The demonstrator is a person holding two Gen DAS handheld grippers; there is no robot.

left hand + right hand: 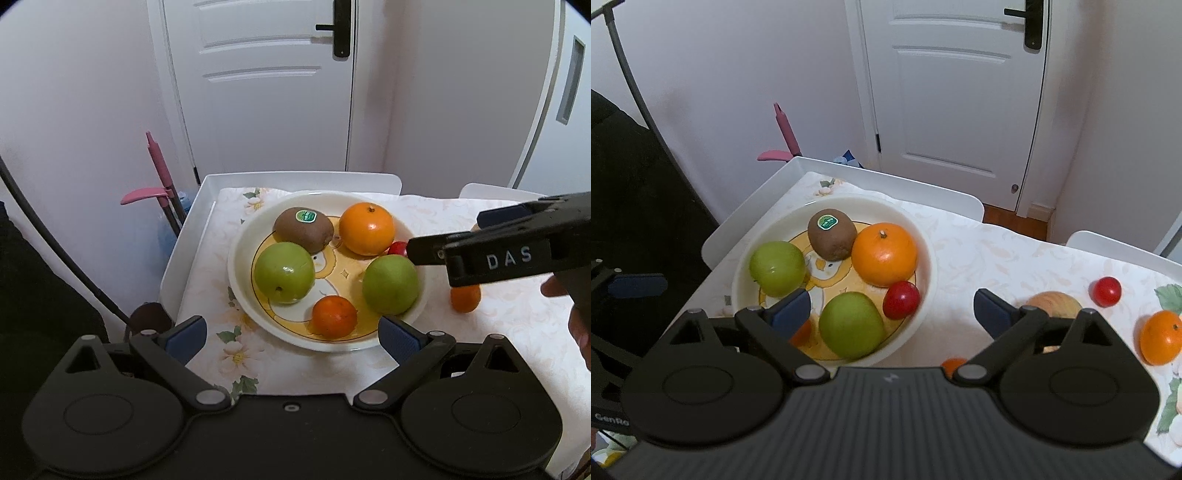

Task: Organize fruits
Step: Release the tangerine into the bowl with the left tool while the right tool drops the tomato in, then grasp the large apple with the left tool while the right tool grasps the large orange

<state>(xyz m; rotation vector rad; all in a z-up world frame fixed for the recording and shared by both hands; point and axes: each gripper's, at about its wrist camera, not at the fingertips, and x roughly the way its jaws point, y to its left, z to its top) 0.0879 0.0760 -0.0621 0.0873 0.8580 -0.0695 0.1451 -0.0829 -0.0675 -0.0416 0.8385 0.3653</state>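
Fruits: most sit in the bowl (925, 236) already, w/ the green apple (851, 325) under our right tool (892, 310), whose jaws are wide apart, nothing btwn them. Left tool (291, 334) also spread, empty, near the rim. Next, we think: lift clear w/o nudging the red fruit (900, 300), then go for the orange (1160, 336) on the bench (997, 254).
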